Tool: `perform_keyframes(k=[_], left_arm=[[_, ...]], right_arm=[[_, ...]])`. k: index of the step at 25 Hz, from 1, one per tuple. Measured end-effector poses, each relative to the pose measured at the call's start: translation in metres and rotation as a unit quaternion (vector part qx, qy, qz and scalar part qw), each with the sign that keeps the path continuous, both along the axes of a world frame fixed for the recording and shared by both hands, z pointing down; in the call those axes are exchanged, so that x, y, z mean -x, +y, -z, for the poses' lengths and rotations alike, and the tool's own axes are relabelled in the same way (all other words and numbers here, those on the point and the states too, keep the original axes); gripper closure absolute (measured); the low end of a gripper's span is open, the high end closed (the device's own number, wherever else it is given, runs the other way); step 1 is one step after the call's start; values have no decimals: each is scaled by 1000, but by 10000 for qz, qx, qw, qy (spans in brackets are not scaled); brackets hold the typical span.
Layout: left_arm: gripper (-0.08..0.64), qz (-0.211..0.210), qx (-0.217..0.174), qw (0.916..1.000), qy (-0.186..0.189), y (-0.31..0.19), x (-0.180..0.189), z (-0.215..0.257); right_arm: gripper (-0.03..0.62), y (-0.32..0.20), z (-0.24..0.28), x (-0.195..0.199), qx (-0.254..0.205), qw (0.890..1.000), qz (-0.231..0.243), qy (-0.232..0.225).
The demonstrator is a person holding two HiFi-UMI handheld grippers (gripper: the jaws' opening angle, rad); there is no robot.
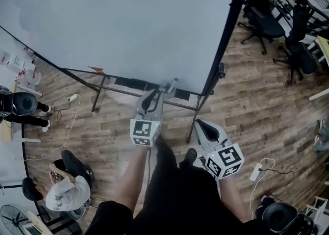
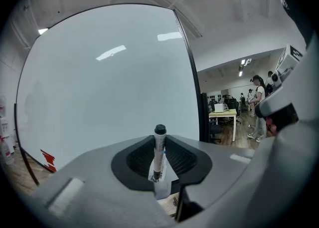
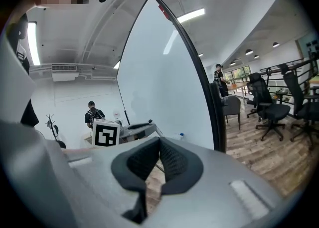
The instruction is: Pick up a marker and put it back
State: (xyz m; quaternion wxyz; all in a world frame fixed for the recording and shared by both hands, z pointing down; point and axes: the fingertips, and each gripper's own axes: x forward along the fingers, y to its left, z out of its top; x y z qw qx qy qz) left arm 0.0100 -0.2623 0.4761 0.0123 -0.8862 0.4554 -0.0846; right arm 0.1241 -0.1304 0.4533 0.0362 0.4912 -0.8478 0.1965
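A white marker (image 2: 158, 153) with a black cap stands upright between the pads of my left gripper (image 2: 159, 141), which is shut on it. In the head view the left gripper (image 1: 164, 92) reaches up to the bottom edge of the big whiteboard (image 1: 128, 18), near its ledge. A small white bottle with a blue top (image 2: 161, 184) shows just behind the marker. My right gripper (image 1: 200, 125) hangs lower and to the right, away from the board. Its jaws (image 3: 159, 141) are shut with nothing between them, and its view shows the left gripper's marker cube (image 3: 105, 134).
The whiteboard stands on a black frame with legs (image 1: 96, 96) on a wooden floor. A red mark (image 1: 96, 69) sits at its lower edge. Office chairs (image 1: 264, 20) stand at the right, a seated person (image 1: 64, 194) at lower left, and a power strip (image 1: 255, 171) at lower right.
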Motion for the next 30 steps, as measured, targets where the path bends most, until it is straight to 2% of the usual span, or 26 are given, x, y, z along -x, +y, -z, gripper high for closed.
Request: perform_keyframes(k=[7, 24, 30], left_arm=[[483, -161, 256, 9995, -107, -17, -4, -25], [477, -162, 764, 9964, -317, -18, -4, -70], [467, -279, 945, 9948, -263, -19, -7, -82]], right_arm=[[589, -9, -4, 7, 145, 9998, -113, 18], [589, -5, -26, 5, 492, 9986, -187, -19], [589, -6, -28, 6, 537, 9984, -155, -54]])
